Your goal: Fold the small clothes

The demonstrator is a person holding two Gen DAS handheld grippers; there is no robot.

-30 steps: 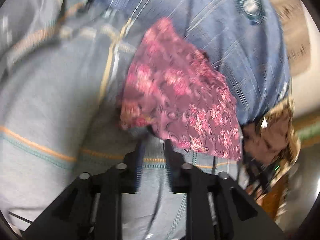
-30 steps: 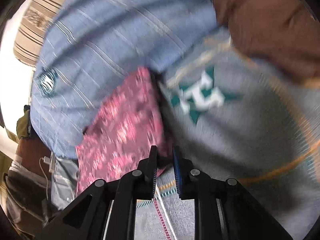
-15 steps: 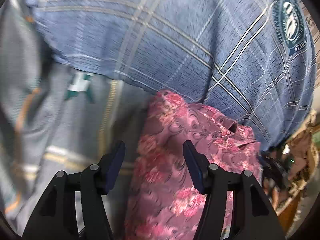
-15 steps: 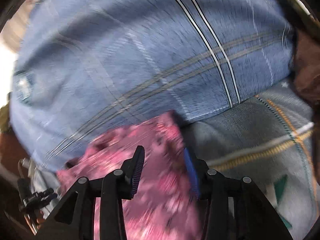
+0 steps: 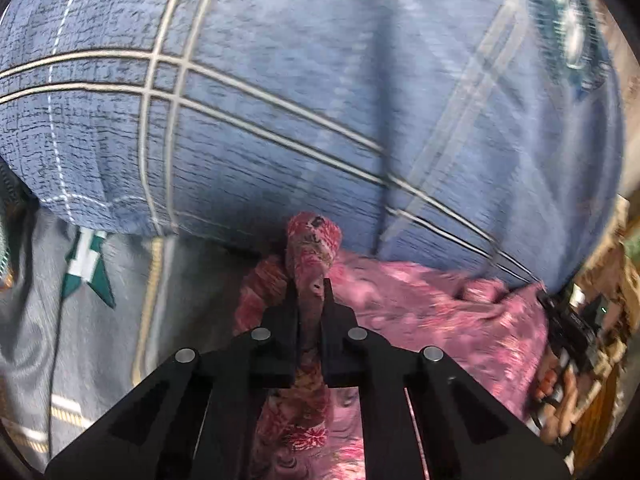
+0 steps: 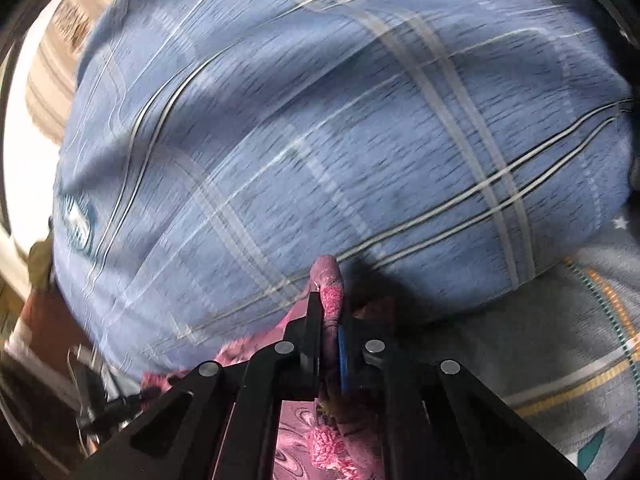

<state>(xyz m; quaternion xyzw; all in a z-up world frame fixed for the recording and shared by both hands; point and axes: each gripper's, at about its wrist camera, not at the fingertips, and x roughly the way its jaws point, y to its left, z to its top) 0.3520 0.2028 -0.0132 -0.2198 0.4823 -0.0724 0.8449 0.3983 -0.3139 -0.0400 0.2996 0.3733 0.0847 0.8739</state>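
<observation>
A small pink floral cloth [image 5: 420,320] lies on a grey bedsheet, right against a big blue plaid pillow. My left gripper [image 5: 310,292] is shut on a bunched corner of the cloth, which sticks up past the fingertips. In the right wrist view my right gripper [image 6: 330,308] is shut on another bunched corner of the same pink cloth [image 6: 334,288], and the rest of the cloth hangs below the jaws. Each gripper pinches the cloth close to the pillow's lower edge.
The blue plaid pillow [image 5: 320,100] [image 6: 320,140] fills the space just ahead of both grippers. The grey sheet with orange and green stripes [image 5: 80,340] [image 6: 560,340] spreads to the sides. Cluttered dark items [image 5: 580,340] sit at the right edge.
Both grippers moved up to the pillow's edge, opened over the pink cloth, and have now shut on its corners, bunching the fabric between the jaws.
</observation>
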